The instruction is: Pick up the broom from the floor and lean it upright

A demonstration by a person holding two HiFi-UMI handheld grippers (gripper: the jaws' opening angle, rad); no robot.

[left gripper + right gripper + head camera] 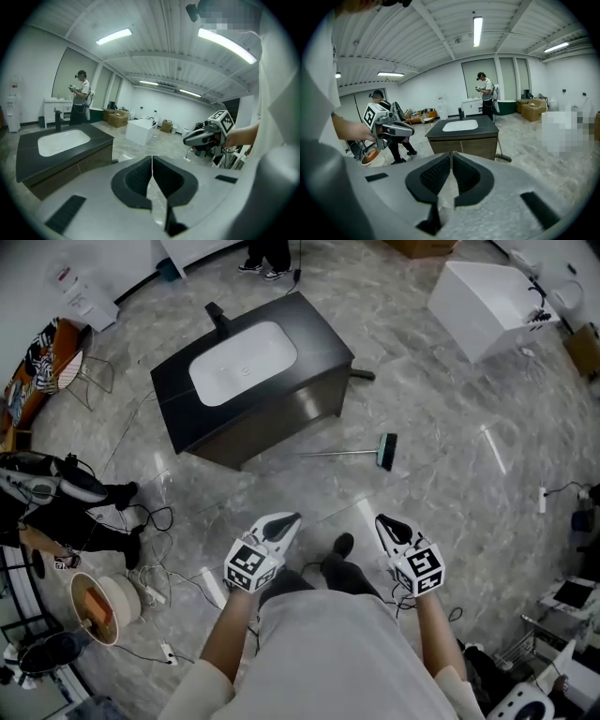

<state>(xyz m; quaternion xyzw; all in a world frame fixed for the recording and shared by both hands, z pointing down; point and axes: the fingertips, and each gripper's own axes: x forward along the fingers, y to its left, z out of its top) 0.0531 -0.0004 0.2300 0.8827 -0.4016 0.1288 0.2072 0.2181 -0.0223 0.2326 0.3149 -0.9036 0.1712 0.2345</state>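
The broom [356, 453] lies flat on the grey marble floor, its dark green head [386, 451] to the right and its thin handle running left toward the cabinet. My left gripper [289, 520] and right gripper [383, 521] are held side by side well short of it, above my shoes. Both are shut and hold nothing. In the left gripper view the jaws [152, 160] meet in a thin line, and the right gripper [188, 139] shows beyond them. The jaws [451, 155] also meet in the right gripper view, with the left gripper [407, 131] at the left. Neither gripper view shows the broom.
A black vanity cabinet [309, 399] with a white basin stands just beyond the broom. A dark-headed tool [504, 158] rests by its right corner. A white box [487, 296] sits far right. Cables [155, 568], a round tub [98, 606] and a seated person [66, 502] crowd the left.
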